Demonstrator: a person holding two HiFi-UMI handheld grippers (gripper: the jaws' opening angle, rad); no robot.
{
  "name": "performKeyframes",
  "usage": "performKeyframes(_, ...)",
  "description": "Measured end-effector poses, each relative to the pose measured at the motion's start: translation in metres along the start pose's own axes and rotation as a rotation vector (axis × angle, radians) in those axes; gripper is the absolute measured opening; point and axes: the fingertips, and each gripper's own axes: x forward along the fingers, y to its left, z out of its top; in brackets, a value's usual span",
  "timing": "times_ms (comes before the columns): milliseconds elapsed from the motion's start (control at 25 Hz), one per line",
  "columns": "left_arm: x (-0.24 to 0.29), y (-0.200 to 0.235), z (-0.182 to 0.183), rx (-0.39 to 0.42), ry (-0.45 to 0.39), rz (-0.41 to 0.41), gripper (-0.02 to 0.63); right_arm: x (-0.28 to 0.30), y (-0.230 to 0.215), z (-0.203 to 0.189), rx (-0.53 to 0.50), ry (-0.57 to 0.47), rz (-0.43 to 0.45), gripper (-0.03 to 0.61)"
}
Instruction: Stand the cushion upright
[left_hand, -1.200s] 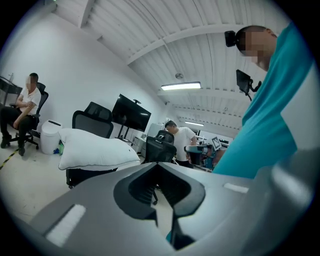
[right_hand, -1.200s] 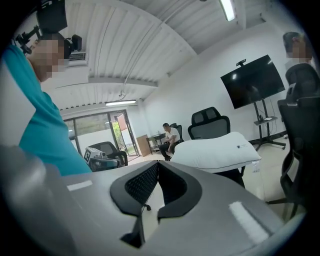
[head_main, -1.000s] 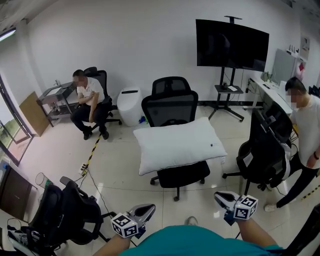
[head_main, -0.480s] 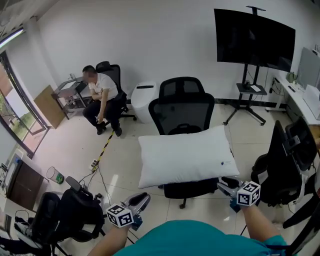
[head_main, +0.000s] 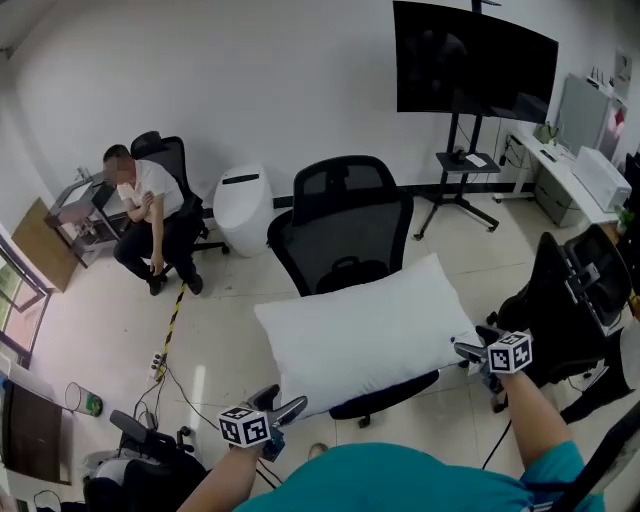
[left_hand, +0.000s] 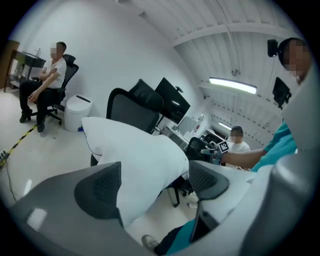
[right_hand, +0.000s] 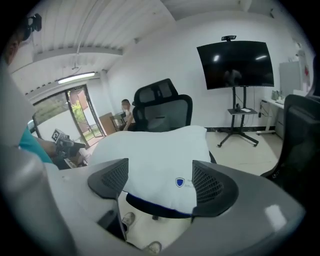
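Left gripper (head_main: 289, 406): we hold it just beside the cushion's near left corner, jaws apart and opening, with that corner in line between the pads (left_hand: 100, 187) but not pressed.
Right gripper (head_main: 463, 350): we hold it at the cushion's right edge, jaws also opening, gripping nothing.
Cushion (head_main: 365, 335): white, lying flat across the seat of 1 black office chair (head_main: 345, 225).
Background: 1 seated person (head_main: 145, 205) by the far wall; 1 dark screen (head_main: 470, 70) on a stand.
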Motion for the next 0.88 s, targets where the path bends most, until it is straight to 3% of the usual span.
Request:
performKeyframes(160,0.033,0.039,0.006,-0.090,0.105,-0.005,0.535,0.012,-0.041,-0.011,0.071,0.083,-0.081,0.483)
performKeyframes(360,0.075,0.053,0.000,-0.166,0.201,-0.011,0.600,0.045,-0.089,-0.020,0.079,0.163,-0.012,0.592)
performKeyframes(480,0.102,0.062,-0.014,-0.207,0.260,0.023,0.601,0.075,-0.109,-0.030,0.133,0.202,0.087,0.592)
performKeyframes(680,0.136,0.077,-0.033,-0.177,0.364,0.026,0.574,0.112,-0.113,-0.047,0.181,0.214,0.207,0.577)
performKeyframes(800,0.145,0.080,-0.034,-0.181,0.381,-0.005,0.542,0.123,-0.106,-0.049,0.174,0.195,0.237,0.481)
performKeyframes(880,0.150,0.080,-0.036,-0.172,0.385,-0.027,0.489,0.127,-0.097,-0.050,0.156,0.197,0.261,0.393)
